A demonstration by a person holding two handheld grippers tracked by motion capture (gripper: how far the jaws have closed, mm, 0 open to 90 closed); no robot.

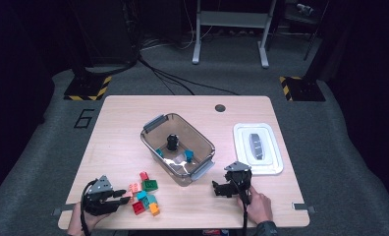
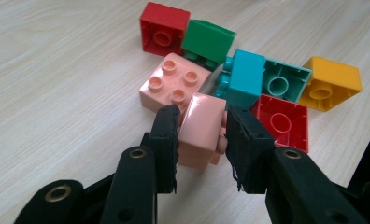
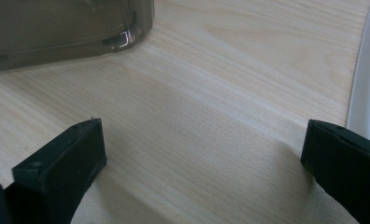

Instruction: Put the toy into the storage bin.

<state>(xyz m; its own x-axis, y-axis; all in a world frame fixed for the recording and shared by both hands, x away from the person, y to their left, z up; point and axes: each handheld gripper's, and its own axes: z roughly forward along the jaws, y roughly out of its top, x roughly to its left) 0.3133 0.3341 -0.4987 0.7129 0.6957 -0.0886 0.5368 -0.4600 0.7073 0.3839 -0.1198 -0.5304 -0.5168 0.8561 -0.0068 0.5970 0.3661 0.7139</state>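
Note:
A pile of toy bricks lies at the table's front left. My left gripper is shut on a pale pink brick at the near edge of that pile. Just beyond it lie a second pink brick, studs up, a red brick, a green brick, teal bricks, another red brick and a yellow brick. In the high view the left gripper reaches into the pile from the left. My right gripper is wide open over bare wood, seen in the high view as the right gripper.
A clear plastic bin stands mid-table, with a black object and teal bricks inside. Its corner shows beyond my right jaws. A white lid lies at the right. The table's front edge is close to both hands.

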